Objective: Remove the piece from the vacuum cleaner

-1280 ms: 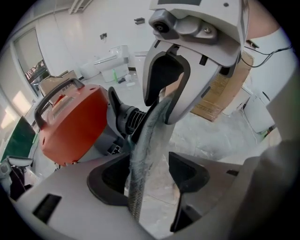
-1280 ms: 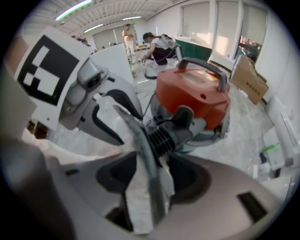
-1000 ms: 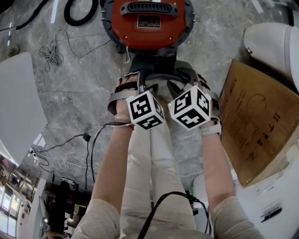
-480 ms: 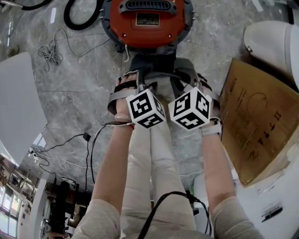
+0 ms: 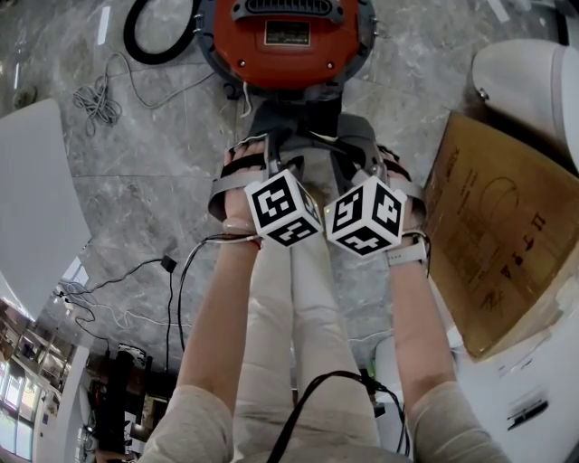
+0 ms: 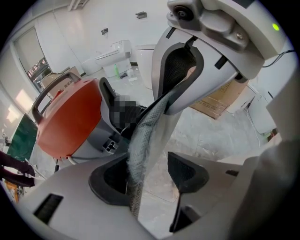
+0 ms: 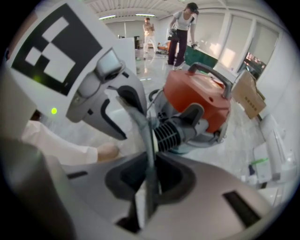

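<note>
The orange vacuum cleaner point(image 5: 289, 41) stands on the floor ahead of me, with a grey ribbed hose cuff point(image 7: 169, 133) at its front. Both grippers sit side by side just before it. A thin grey mesh strip point(image 6: 143, 140) stretches between the two. My right gripper point(image 7: 151, 180) is closing, and its pads pinch the mesh strip point(image 7: 149, 154). My left gripper point(image 6: 147, 173) stands open; the strip runs through the gap and lies against one jaw only. In the head view the marker cubes hide most of both left gripper point(image 5: 269, 152) and right gripper point(image 5: 351, 152).
A cardboard box point(image 5: 498, 235) and a white appliance point(image 5: 529, 81) lie to the right. Loose cables point(image 5: 99, 99) and a black hose point(image 5: 154, 27) lie to the left of the vacuum. A white panel point(image 5: 32, 199) is at far left. Two people point(image 7: 180, 33) stand in the background.
The right gripper's cube has shifted slightly down and toward the left one. The vacuum has drifted up in the head view. The left gripper has stayed put.
</note>
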